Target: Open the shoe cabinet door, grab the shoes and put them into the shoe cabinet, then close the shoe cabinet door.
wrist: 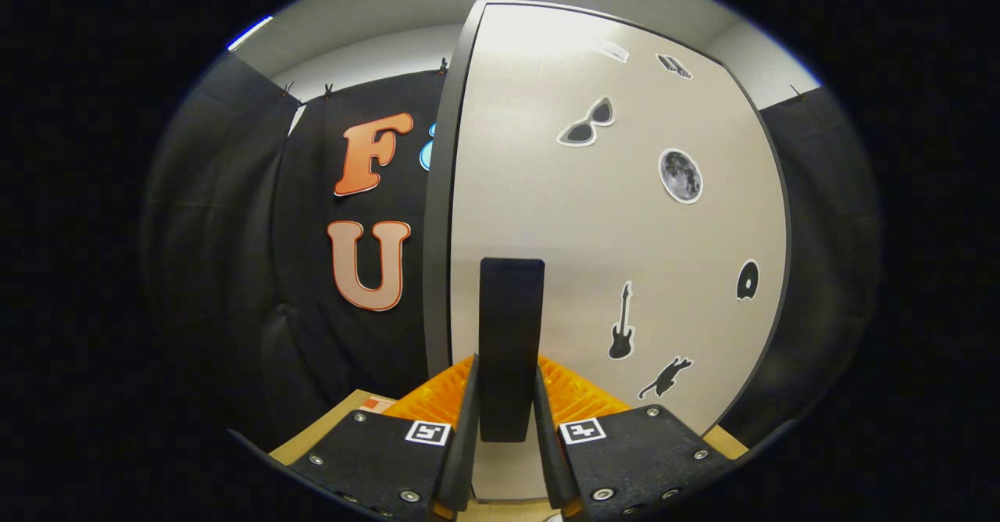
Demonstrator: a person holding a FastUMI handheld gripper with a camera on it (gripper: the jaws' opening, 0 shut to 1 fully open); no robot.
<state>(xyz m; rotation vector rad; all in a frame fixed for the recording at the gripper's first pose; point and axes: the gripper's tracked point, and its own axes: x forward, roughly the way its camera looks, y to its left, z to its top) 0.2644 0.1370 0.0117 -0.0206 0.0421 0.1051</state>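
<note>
Both fingers of my gripper point(506, 428) are clamped on the dark upright handle point(511, 334), one finger pressing each of its sides. That handle sits near the lower left edge of the pale cabinet door point(594, 217), which fills my view just ahead. Stickers dot the door: sunglasses point(586, 123), moon point(680, 175), guitar point(621, 323), cat point(665, 377).

Matt, smooth laminate cabinet door point(594, 256); matt handle point(511, 334) clamped by gripper point(504, 420); glossy stickers at two o'clock.
</note>
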